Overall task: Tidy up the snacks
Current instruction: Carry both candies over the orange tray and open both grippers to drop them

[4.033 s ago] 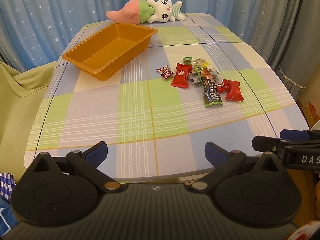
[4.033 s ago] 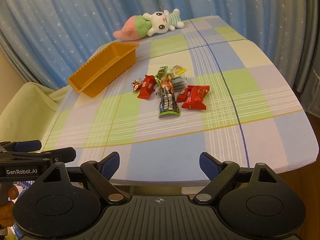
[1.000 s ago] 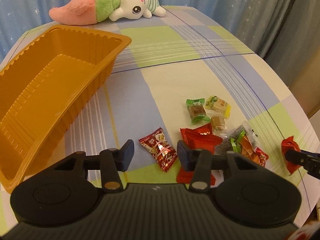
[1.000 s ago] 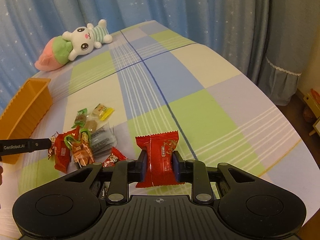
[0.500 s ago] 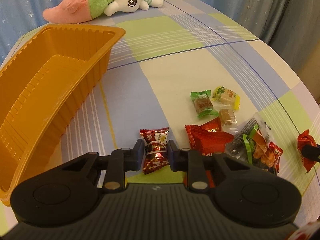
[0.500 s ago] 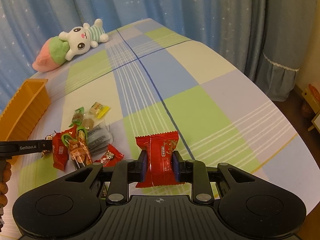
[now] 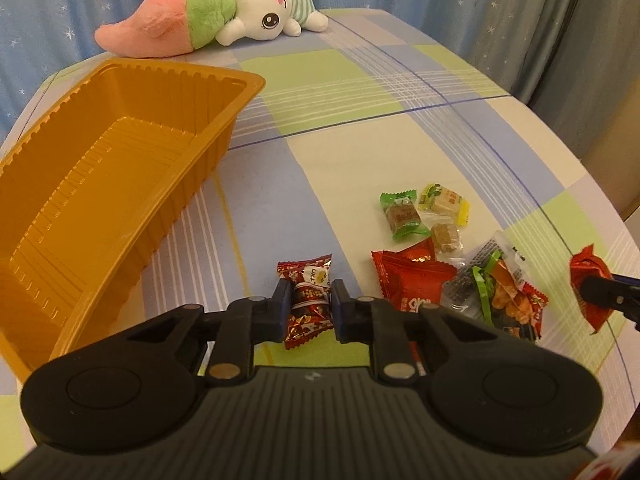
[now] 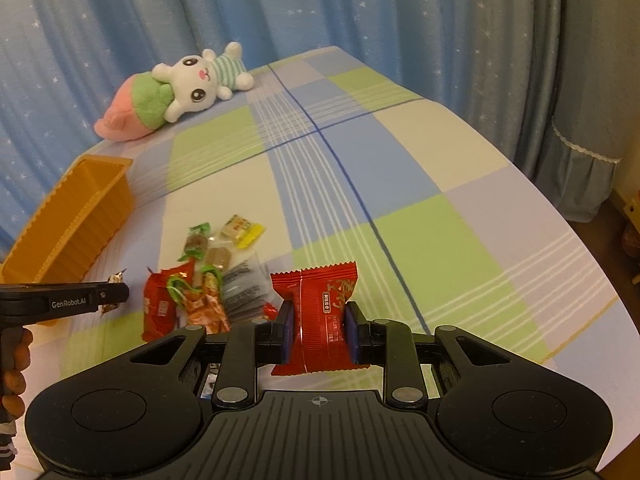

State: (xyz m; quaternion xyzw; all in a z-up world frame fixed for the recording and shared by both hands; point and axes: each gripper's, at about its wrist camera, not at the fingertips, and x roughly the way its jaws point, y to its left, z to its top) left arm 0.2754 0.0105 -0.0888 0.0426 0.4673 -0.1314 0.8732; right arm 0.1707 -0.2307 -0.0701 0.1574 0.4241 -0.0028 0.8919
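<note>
My left gripper (image 7: 309, 305) is shut on a small dark-red candy (image 7: 307, 296) and holds it just above the table, right of the empty orange tray (image 7: 100, 184). My right gripper (image 8: 319, 330) is shut on a red snack packet (image 8: 320, 316), lifted over the table; that packet also shows in the left wrist view (image 7: 591, 288). A pile of snacks stays on the cloth: a red packet (image 7: 412, 280), a green-wrapped candy (image 7: 402, 214), a yellow candy (image 7: 444, 202), a brown candy (image 7: 446, 236) and an orange-green pouch (image 7: 504, 292). The tray shows at the left of the right wrist view (image 8: 68, 224).
A plush rabbit with a pink carrot body (image 7: 208, 16) lies at the table's far edge, behind the tray. Blue starred curtains (image 8: 360, 20) hang behind the table. The checked tablecloth (image 7: 360, 92) drops off at the right edge.
My left gripper closed on the dark-red candy and lifted it a little. My right gripper, holding the red packet throughout, rose slightly.
</note>
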